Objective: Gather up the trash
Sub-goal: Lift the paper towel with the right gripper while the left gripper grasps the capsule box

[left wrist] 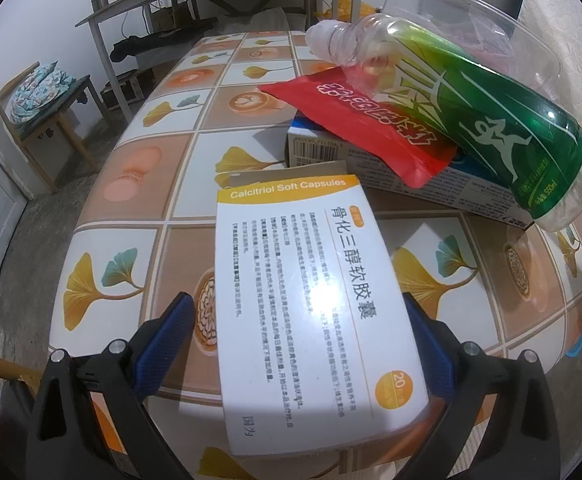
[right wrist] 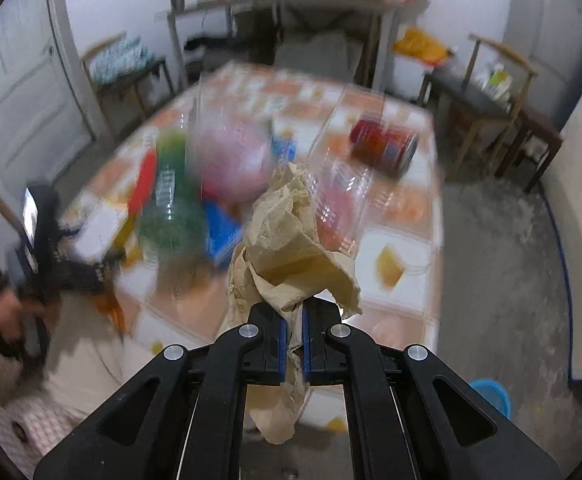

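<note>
Keep the right gripper (right wrist: 295, 312) clamped hard on the crumpled brown paper (right wrist: 291, 232) - pinched between the 2 blue pads near its lower end, with most of the wad flopping loose above and a tail hanging below. Treat that as a weak grip on soft stuff, so avoid any flick or sudden roll that could shake it free.

Aim for the clear plastic tub (right wrist: 251, 148) behind the pile on the patterned table (right wrist: 391, 240), probably the collecting vessel, since something pink already sits inside; hard to confirm through the blur in the right wrist view. Come in above the rim, not across it, to avoid catching the loose top of the paper on the wall. Part the pads only once the wad hangs inside the opening.

Mind the clutter in front of the tub (left wrist: 531, 40): a green-labelled bottle (left wrist: 471, 108) leaning across a red pouch (left wrist: 371, 120), both resting on a flat carton (left wrist: 411, 184). Pass over, never through - 1 nudge would likely roll the bottle. Leave the red can (right wrist: 383, 148) on its side, well apart to the right, for later.

Hold the left gripper (left wrist: 299, 312) steady meanwhile: jaws apart, straddling the white capsule box (left wrist: 291, 240), right pad at the box edge, a gap showing at the left pad (left wrist: 171, 340), so not yet gripped. Close on it squarely before lifting.
</note>
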A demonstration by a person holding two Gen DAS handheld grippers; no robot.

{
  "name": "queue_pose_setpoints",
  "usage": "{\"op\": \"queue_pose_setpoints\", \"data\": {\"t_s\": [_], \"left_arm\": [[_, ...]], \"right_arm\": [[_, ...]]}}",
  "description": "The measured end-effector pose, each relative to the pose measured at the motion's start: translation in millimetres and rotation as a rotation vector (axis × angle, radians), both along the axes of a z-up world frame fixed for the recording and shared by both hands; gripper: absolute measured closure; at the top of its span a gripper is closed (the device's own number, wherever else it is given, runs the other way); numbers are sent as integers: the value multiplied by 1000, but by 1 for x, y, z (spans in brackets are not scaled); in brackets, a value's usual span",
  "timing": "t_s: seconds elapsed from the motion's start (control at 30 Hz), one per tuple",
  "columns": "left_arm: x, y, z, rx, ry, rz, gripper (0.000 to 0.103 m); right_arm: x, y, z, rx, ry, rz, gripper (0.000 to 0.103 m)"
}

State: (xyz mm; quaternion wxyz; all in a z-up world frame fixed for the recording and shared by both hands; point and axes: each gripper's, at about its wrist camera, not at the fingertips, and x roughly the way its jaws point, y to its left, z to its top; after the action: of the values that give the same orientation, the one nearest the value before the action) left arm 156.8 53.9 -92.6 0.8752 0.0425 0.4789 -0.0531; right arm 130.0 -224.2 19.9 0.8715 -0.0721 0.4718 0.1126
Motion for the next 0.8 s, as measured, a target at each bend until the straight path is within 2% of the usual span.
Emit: {"op": "queue_pose_setpoints", "data": {"t_s": [0.03, 0.13, 0.2, 0.3, 0.43, 0.67, 0.8], "left_arm": [[0, 0, 0, 0, 1, 1, 6], [0, 1, 0, 0, 2, 3, 6], [0, 1, 0, -1, 2, 6, 6], [-1, 1, 0, 0, 1, 8, 6], [-1, 1, 0, -1, 0, 9, 6], [-1, 1, 0, 3, -1, 14, 6], [-2, 0, 2, 6, -11, 25, 15]], "right_arm": [[3, 6, -20, -10, 37, -9, 98], [8, 12, -54, 8, 87, -36, 94], [13, 10, -68, 40, 107, -55, 91], [19, 7, -84, 110, 138, -75, 73], [17, 10, -86, 141, 132, -60, 51], [14, 18, -96, 107, 131, -14, 42], [7, 26, -95, 70, 116, 0, 42]]}}
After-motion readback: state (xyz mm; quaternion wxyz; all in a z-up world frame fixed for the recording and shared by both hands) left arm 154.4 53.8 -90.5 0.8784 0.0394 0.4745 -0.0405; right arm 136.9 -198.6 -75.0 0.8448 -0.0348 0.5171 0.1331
